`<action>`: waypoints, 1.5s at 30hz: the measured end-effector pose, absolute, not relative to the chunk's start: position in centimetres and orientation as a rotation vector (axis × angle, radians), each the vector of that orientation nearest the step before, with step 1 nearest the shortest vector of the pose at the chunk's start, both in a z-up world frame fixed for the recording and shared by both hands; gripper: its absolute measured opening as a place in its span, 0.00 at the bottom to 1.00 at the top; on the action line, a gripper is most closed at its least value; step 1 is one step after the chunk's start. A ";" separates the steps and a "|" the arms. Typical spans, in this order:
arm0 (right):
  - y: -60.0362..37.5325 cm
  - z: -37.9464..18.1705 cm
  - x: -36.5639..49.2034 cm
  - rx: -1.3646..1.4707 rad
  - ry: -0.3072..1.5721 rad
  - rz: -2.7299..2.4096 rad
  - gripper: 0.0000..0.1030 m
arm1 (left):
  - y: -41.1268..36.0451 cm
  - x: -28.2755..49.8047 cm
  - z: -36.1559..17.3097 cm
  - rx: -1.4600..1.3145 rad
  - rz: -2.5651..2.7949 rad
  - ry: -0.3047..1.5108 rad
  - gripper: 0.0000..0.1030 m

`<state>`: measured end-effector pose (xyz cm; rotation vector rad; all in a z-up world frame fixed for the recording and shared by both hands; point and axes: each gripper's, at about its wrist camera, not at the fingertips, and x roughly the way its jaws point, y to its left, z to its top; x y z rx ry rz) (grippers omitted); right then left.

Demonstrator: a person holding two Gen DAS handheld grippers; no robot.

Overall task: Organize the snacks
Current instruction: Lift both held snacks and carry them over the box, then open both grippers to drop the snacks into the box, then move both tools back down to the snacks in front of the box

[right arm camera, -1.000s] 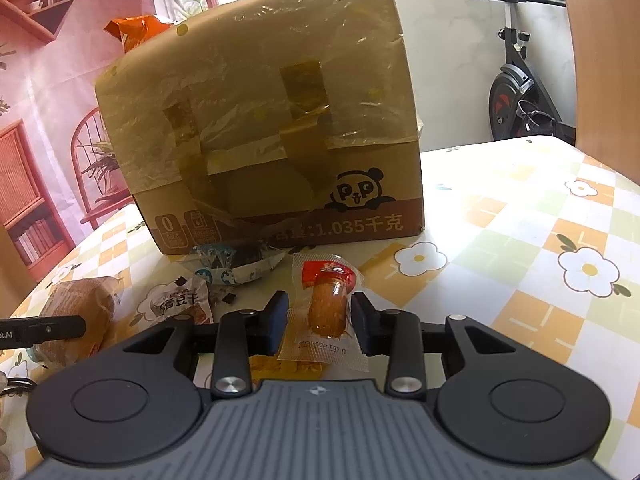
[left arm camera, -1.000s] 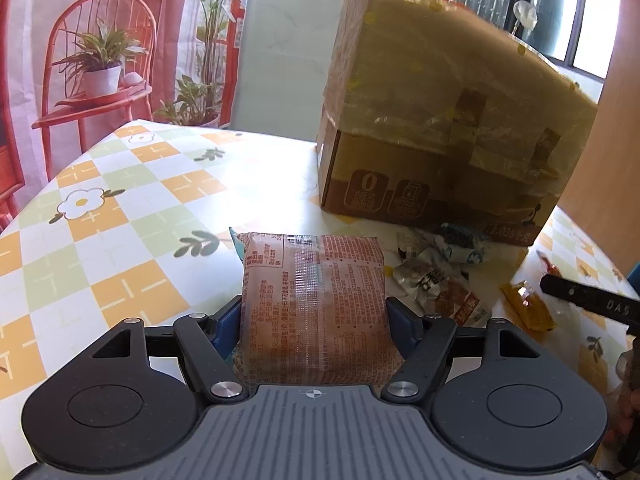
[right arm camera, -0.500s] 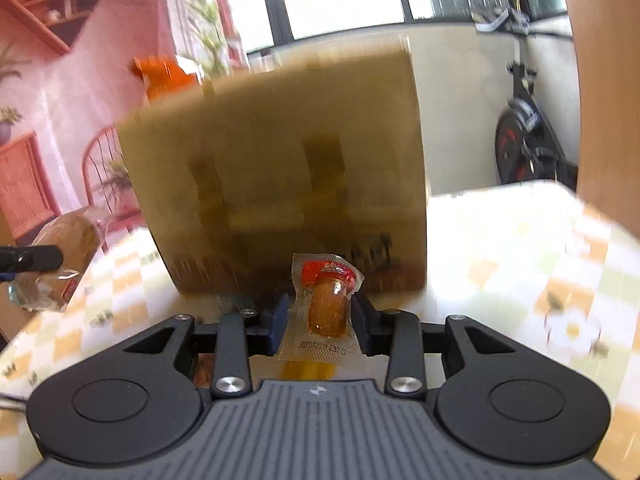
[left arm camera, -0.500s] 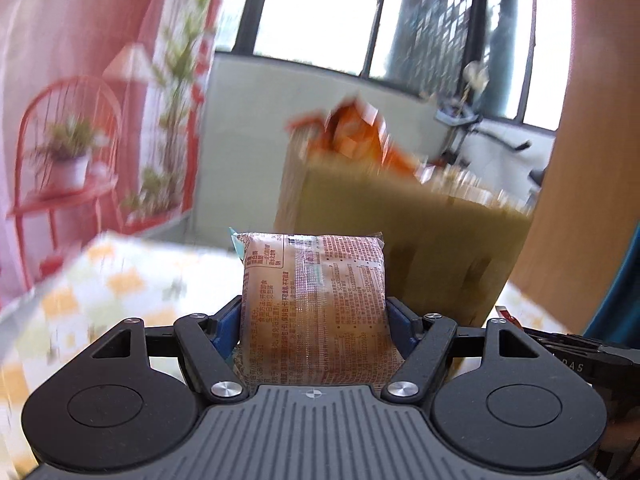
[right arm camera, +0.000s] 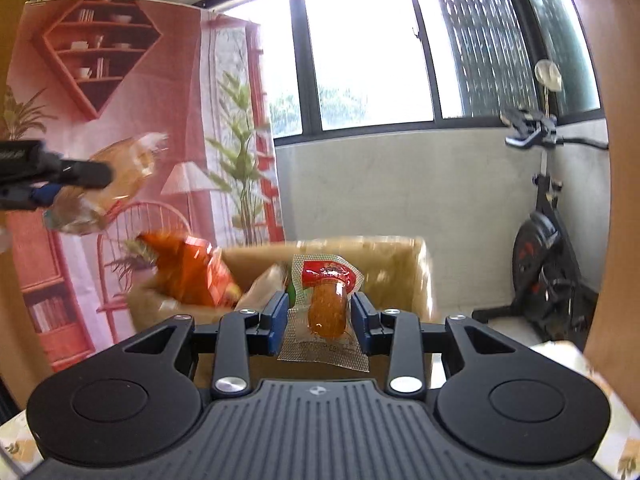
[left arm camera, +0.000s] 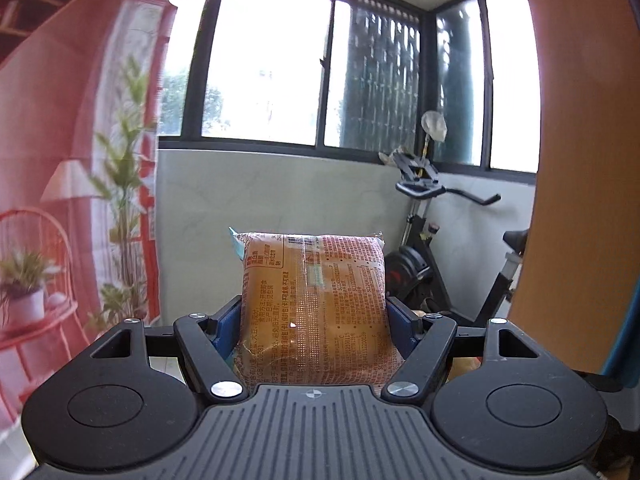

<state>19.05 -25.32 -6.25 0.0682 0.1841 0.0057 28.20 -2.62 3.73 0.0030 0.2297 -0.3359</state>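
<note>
Left tongs pinch a soft, light packet across its width at frame centre, held level well above the table; the film is slick, so a mid-body hold seems safest. Right tongs pinch a small sealed pouch by its flat margins, pointing slightly down toward the open box at centre, which already holds an orange bag. Both loads probably crush easily.
</note>
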 end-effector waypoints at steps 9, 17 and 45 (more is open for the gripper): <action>-27.5 -5.0 25.2 0.080 0.214 -0.028 0.36 | -7.0 37.8 3.0 0.073 -0.311 0.354 0.73; -28.2 -7.0 27.2 0.094 0.275 -0.030 0.37 | -6.3 39.8 0.8 0.098 -0.329 0.436 0.74; -24.0 -7.5 19.0 0.101 0.235 -0.039 0.59 | 2.3 26.0 0.5 0.008 -0.274 0.303 0.82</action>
